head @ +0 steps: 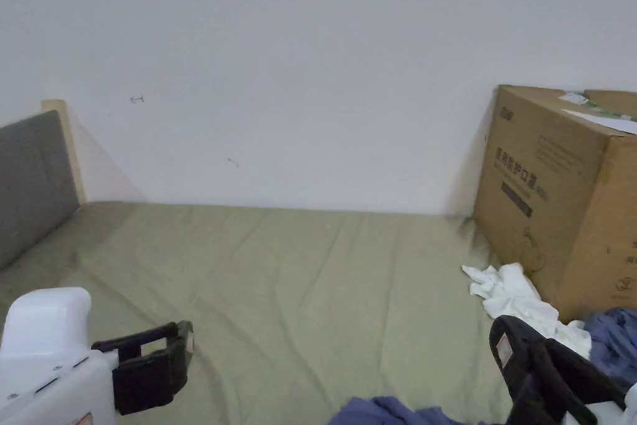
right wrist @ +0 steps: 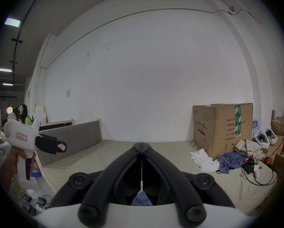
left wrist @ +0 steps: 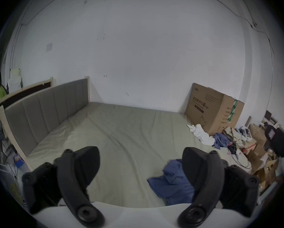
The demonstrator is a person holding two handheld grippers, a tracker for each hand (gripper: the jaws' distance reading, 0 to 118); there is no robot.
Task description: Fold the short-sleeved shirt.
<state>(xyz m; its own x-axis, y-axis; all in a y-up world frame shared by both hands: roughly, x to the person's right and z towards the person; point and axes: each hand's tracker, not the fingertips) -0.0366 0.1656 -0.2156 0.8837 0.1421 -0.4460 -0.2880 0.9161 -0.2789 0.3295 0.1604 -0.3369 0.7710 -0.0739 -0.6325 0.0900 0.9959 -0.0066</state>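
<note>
Head view: a crumpled blue cotton shirt point(head: 389, 412) was seen at the near edge of an olive-green bed sheet point(head: 298, 295), with the left gripper point(head: 180, 351) held above the sheet at lower left and the right gripper point(head: 516, 351) at lower right, beside a rumpled white cloth point(head: 516, 298) and a large brown cardboard box point(head: 560, 208).

Left gripper view: the left gripper's jaws were spread wide with nothing between them, and the shirt point(left wrist: 172, 182) lay bunched on the sheet near the right-hand jaw.

Right gripper view: the right gripper's point(right wrist: 141, 145) jaws were pressed together at the tips, with no cloth seen held; a patch of blue fabric was seen below them.

The shirt was judged light, soft and limp, so it would be best taken by the shoulder seams or hem corners and spread flat first.
</note>
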